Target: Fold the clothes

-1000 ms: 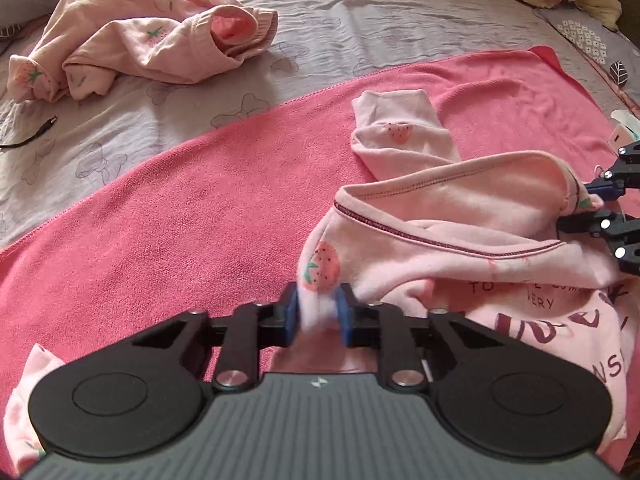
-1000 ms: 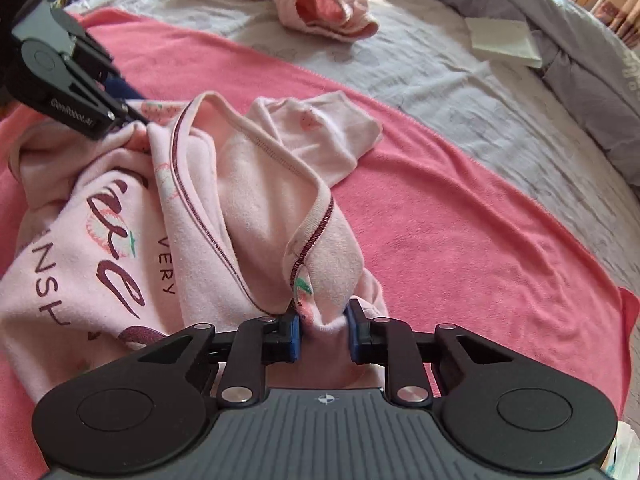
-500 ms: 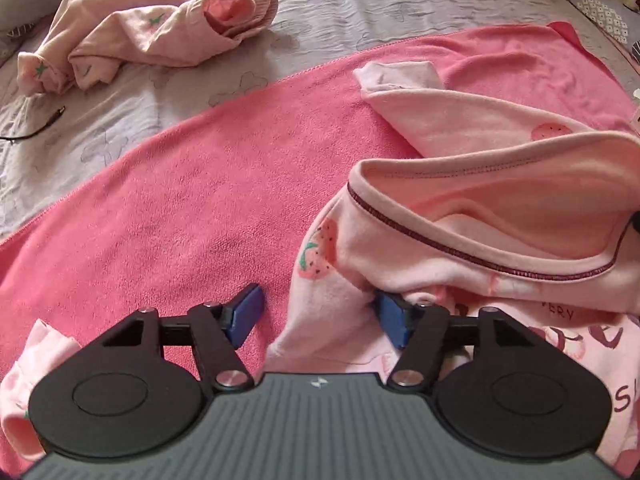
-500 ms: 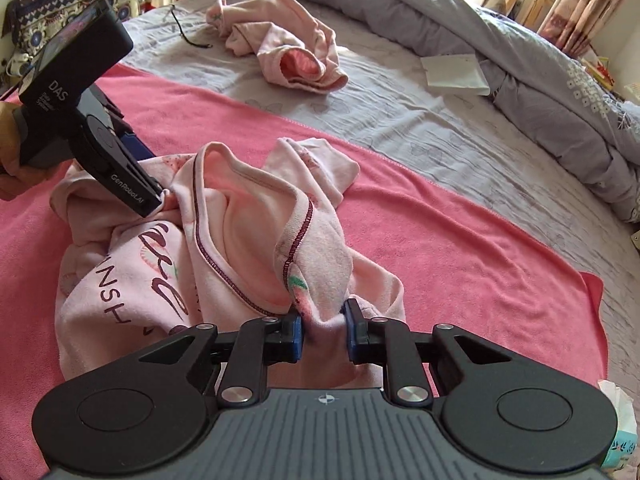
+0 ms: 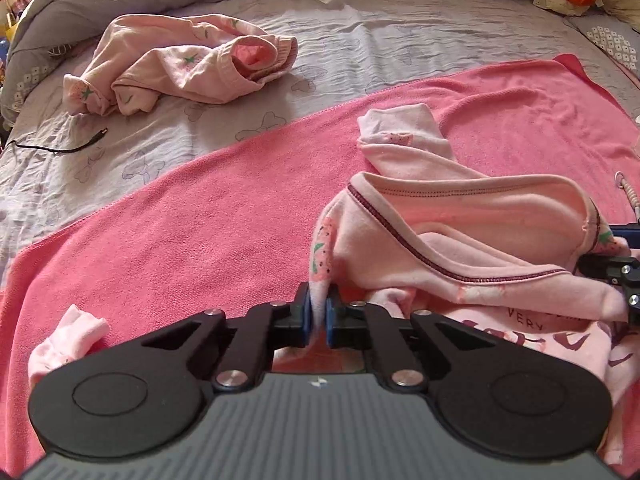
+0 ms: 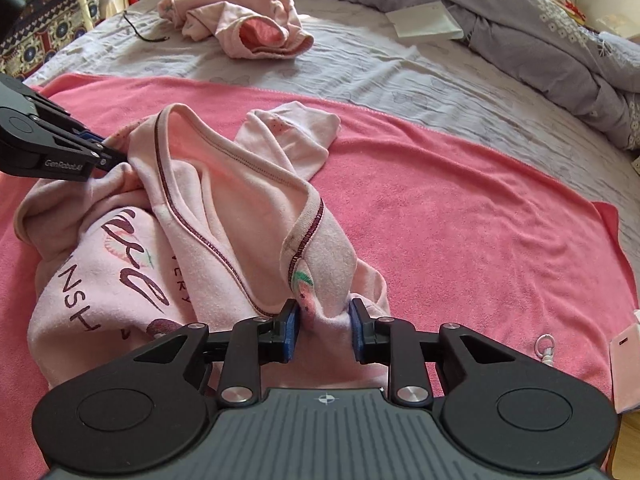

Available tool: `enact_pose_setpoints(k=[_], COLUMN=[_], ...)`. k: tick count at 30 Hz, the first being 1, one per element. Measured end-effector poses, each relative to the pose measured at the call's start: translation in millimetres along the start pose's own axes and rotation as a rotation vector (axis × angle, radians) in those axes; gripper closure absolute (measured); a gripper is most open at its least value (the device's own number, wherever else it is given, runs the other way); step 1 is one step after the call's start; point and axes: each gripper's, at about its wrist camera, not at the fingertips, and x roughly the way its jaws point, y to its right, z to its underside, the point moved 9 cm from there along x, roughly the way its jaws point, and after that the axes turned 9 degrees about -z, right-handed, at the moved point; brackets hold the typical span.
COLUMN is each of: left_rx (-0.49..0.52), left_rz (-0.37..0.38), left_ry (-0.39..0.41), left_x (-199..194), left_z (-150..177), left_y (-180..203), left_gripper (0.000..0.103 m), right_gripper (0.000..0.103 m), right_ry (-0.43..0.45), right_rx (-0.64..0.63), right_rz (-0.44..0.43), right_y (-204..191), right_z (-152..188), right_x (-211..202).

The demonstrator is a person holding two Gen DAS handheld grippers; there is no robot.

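Left gripper: the left gripper [image 5: 319, 312] was clamped on a fold of the pink shirt [image 5: 460, 248], its blue pads pressed close on the fabric near a strawberry print; from the right wrist view its tip [image 6: 105, 152] met the shirt's far collar edge.
Right gripper: the right gripper [image 6: 323, 330] had its jaws set part-way together with a bunched section of the shirt's collar between the blue pads, both touching cloth.
Pink shirt: the shirt [image 6: 192, 216] lay crumpled on the pink towel [image 5: 192, 240], its neckline with dark red stitching held up and stretched between the two grippers; dark lettering showed on its front, and one sleeve [image 6: 296, 136] trailed away across the towel.
Pink towel: spread flat over the grey bed sheet [image 6: 392, 68].
Second garment: pink trousers [image 5: 184, 64] lay in a heap on the sheet, well apart from the shirt.
Other things: a black cable [image 5: 56, 146] lay near the trousers; a white paper [image 6: 426, 22] rested by the grey quilt [image 6: 552, 32].
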Motion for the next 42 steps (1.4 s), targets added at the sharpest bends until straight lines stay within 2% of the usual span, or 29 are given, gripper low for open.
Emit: enact_pose_setpoints(k=[6,16,27,30,34,36,39,41,42], left_rx=[-0.047,-0.075,-0.123,-0.124,-0.108,-0.105,-0.106,-0.107,-0.107], left_rz=[-0.013,-0.015,-0.041,-0.036,-0.033,-0.033,-0.03,-0.03,-0.031], left_ry=[0.021,0.013,0.04,0.033,0.019,0.016,0.013,0.011,0.01], left_x=[-15,-22,-35,-35,-33,-33,-33,-33,-33], left_z=[-1,14,14,16,21,23,25,26,26], left_y=[-12,-10,-20,-21,-18,-17,-16,-15,-16], left_gripper=[0.1,0.1,0.1,0.1,0.1,0.1,0.1,0.1,0.1], right_gripper=[0.079,0.079,0.079,0.079,0.078,0.07,0.063,0.063,0.067], right_ry=[0.052,0.059,0.1,0.082,0.064,0.064,0.053,0.049,0.045], right_rx=[0.0,0.001,0.021,-0.002,-0.068,-0.103,-0.182,-0.231,-0.247], right_rz=[0.005,-0.001,0.001,0.001,0.041,0.055,0.063,0.069,0.062], right_y=[-3,-7,-5,-6,-6,-6,-8,-12,-14], right_z=[-3,4,8,11,9,6,-2,-5,-6], right_x=[-15,-21,-33,-30,-22,-19,-10,-6,-5])
